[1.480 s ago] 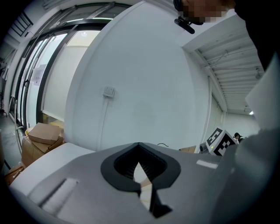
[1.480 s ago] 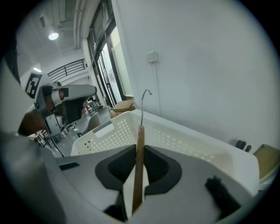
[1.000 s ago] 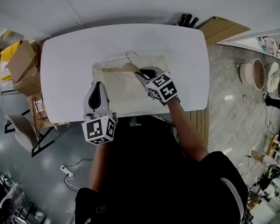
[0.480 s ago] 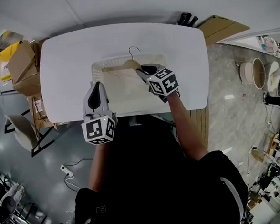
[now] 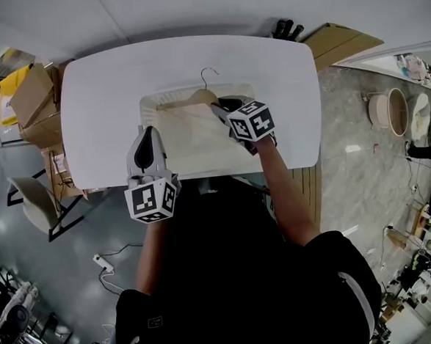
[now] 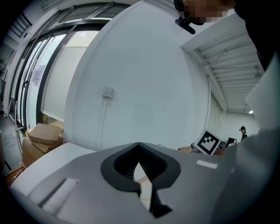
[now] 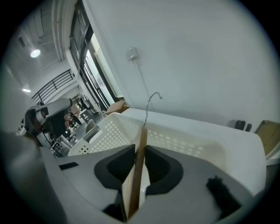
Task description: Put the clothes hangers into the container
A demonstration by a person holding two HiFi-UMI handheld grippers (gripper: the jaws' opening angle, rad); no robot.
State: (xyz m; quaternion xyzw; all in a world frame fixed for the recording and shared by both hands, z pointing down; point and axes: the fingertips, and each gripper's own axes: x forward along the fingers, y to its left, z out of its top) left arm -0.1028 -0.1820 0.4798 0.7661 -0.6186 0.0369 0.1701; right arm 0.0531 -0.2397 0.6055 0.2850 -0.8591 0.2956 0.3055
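Nearest me, my left gripper hovers by the near left corner of the white basket, jaws together and empty. Further out, my right gripper pinches one arm of a wooden hanger, its jaws just easing apart. The hanger sits over the basket's far side, with its hook past the rim above the white table.

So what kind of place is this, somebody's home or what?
Probably a lab or workshop rather than a home: stacked cardboard boxes, a loose power strip and cluttered equipment at the edges.
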